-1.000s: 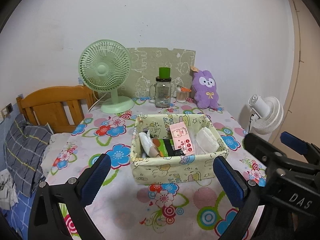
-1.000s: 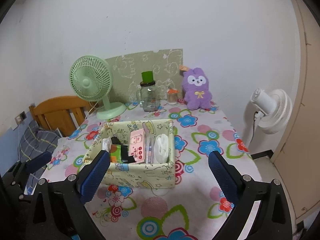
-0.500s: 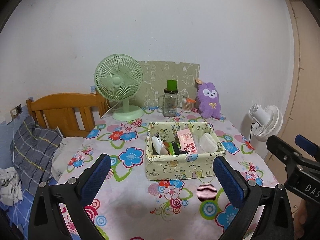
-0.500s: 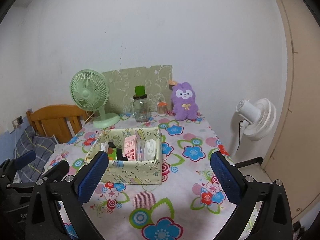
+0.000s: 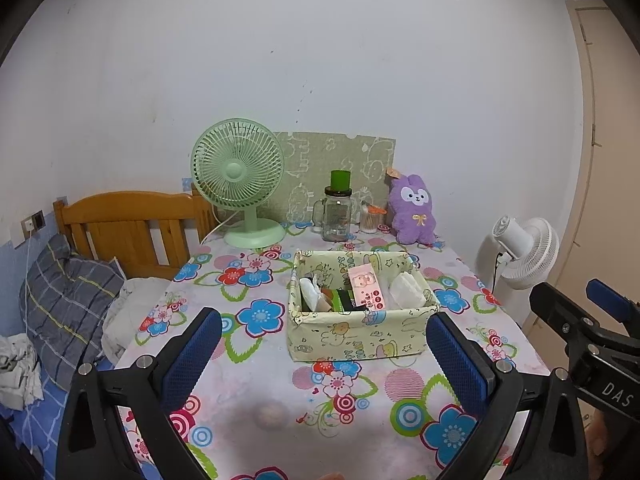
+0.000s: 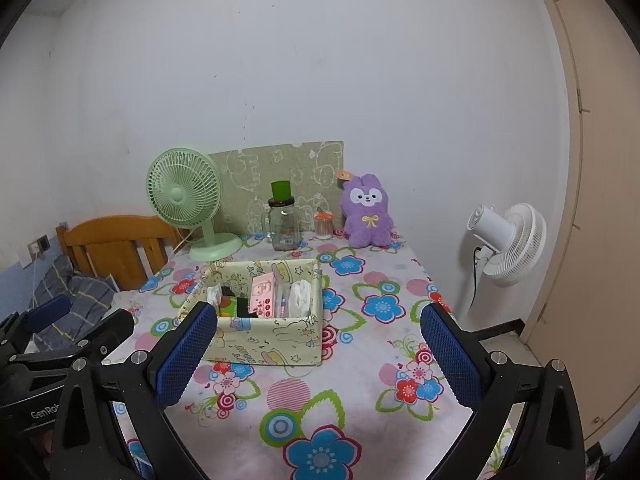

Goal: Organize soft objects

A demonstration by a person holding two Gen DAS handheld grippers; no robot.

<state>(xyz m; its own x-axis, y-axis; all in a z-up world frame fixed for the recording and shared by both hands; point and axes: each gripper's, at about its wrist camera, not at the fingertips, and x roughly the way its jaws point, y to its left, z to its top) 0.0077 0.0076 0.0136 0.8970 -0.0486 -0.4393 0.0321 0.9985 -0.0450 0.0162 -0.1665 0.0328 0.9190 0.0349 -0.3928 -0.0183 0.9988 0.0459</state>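
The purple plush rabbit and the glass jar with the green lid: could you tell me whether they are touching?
Apart. The right wrist view shows the purple plush rabbit and glass jar separated, a small container standing between them.

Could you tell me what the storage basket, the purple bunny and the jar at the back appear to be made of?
Storage basket: printed fabric, matte; its walls sag and crease. Purple bunny: plush, with a fuzzy pile. Jar: clear, glossy, probably glass, though plastic is possible; its dark lid's material is unclear.

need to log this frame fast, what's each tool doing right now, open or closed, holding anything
Left tool: open, holding nothing.
Right tool: open, holding nothing.
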